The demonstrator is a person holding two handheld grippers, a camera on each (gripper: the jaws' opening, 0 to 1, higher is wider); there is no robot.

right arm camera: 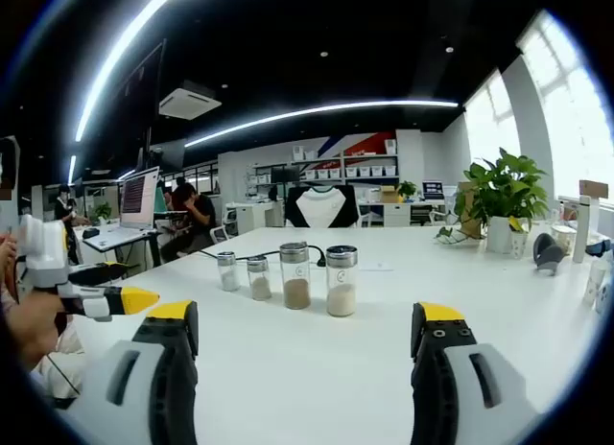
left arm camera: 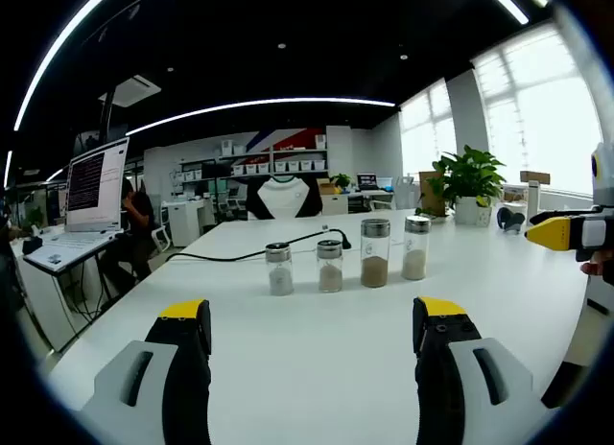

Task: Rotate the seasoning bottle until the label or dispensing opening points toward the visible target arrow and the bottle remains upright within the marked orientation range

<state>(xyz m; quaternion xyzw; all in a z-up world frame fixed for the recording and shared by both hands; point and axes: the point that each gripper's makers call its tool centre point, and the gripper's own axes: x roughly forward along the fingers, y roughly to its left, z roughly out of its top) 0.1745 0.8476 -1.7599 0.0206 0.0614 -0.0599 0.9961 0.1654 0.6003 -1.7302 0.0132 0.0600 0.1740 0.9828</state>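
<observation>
Both claws are rocking the same look: left claw [left arm camera: 312,344] and right claw [right arm camera: 302,349] showing black jaws, yellow tips, grey slotted housings.

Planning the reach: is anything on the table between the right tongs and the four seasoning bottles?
Nothing visible. Bare white table lies between the open right tongs and the seasoning bottles; the black cable runs behind them.

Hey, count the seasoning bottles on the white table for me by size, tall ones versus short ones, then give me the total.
Tall seasoning bottles: 2
Short seasoning bottles: 2
Total: 4
</observation>
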